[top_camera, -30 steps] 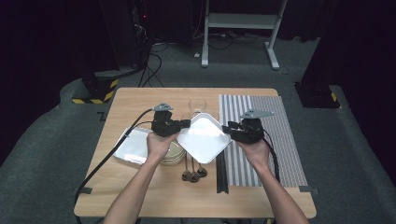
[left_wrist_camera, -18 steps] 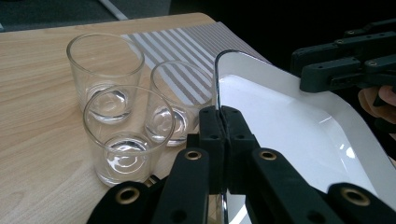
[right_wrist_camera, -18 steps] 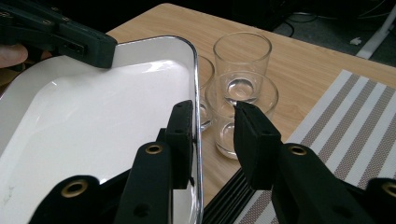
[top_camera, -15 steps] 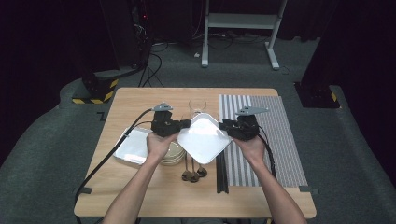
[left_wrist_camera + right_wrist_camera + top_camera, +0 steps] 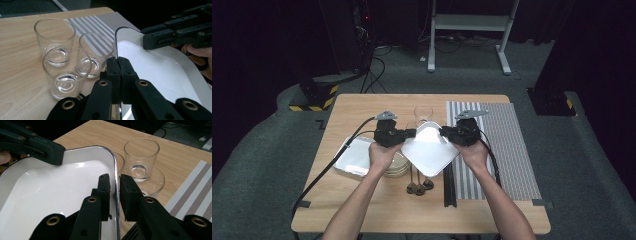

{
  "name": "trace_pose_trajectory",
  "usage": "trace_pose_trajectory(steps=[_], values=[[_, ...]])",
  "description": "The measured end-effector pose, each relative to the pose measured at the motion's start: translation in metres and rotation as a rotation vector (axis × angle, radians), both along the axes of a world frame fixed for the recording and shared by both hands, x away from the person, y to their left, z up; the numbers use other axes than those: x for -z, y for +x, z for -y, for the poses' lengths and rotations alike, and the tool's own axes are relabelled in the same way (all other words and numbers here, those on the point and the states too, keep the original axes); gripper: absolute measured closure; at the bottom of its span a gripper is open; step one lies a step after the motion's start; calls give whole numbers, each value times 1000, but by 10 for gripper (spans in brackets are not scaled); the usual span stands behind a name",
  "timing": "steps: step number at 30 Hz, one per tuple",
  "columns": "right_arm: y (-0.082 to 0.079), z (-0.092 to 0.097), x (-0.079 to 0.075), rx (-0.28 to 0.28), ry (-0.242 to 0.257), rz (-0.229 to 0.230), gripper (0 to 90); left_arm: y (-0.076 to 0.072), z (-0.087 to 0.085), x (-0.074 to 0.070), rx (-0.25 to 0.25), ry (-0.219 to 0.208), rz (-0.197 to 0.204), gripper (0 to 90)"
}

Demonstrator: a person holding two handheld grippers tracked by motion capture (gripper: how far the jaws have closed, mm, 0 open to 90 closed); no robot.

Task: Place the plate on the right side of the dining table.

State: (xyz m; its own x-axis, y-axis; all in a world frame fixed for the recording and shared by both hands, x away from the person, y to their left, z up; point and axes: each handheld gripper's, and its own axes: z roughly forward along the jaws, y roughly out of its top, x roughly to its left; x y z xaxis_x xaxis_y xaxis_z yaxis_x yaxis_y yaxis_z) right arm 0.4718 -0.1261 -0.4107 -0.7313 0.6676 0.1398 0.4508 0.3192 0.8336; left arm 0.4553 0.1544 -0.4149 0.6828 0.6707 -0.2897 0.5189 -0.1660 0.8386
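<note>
White and glossy, the square plate (image 5: 429, 151) hangs above the middle of the wooden table (image 5: 362, 107), carried between the two claws with one corner pointing toward the person. The left claw (image 5: 411, 133) is pressed tight on the plate's left rim, its black jaws meeting around the edge in the left gripper view (image 5: 117, 65). The right claw (image 5: 443, 132) sits astride the opposite rim; in the right gripper view (image 5: 115, 185) its jaws have just been closing, with the rim standing between them and a thin gap visible on either side. Three clear glasses (image 5: 65, 71) stand clustered on the table just beyond the plate, left of the striped placemat (image 5: 507, 145). Below the plate's left side lie a second white plate (image 5: 354, 157) and a stack of round dishes (image 5: 396, 165), with wooden spoons (image 5: 417, 186) and dark chopsticks (image 5: 449, 187) nearer the person.
</note>
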Motion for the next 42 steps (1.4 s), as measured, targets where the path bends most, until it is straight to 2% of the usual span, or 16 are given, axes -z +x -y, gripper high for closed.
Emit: trace_pose_trajectory(steps=[3,11,14,23,38,42], values=[[1,-1,-1,-8,21,-4,806,-1,0,0,2,-1,3,883],[3,-5,-2,-12,12,9,848,-2,-3,-1,1,-6,7,883],[4,-4,-1,-11,18,-2,853,-1,-2,1,4,-9,2,883],[4,-1,-1,-8,55,-4,878,-1,-1,2,12,15,14,882],[2,0,-4,-10,51,-11,885,-1,0,3,30,38,27,865],[2,-1,-4,-10,45,-10,885,-2,0,3,20,50,36,807]])
